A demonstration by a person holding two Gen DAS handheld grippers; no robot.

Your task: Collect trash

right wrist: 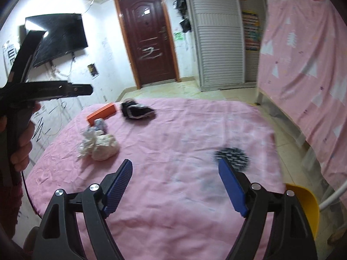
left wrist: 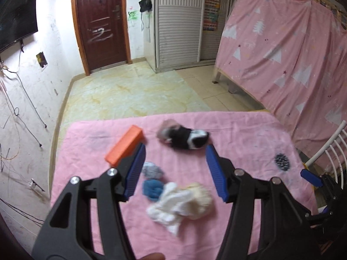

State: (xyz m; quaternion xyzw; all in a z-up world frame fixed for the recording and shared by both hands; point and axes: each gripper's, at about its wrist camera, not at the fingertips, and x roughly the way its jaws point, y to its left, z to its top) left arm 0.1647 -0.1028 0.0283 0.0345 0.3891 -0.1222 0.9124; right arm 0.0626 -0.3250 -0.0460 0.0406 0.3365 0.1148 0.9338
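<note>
both grippers hung apart and empty over the pink table (left wrist: 238, 130); the left gripper (left wrist: 175, 171) should settle squarely over the white wad (left wrist: 180, 205), at 6 o'clock of the black-and-white scrap (left wrist: 186, 137), before closing, while the right gripper (right wrist: 175, 186) waited.

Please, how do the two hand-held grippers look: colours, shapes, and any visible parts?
Both the left gripper and the right gripper have black plastic linkage arms with cut-out slots, round silver pivot bolts, and two flat blue ribbed fingers. A thin dark cable hangs below the left tool's black handle.

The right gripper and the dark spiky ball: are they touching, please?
Cannot tell: in the right wrist view, the right gripper's fingertip overlaps the blurred spiky ball; no contact or gap shows.
</note>
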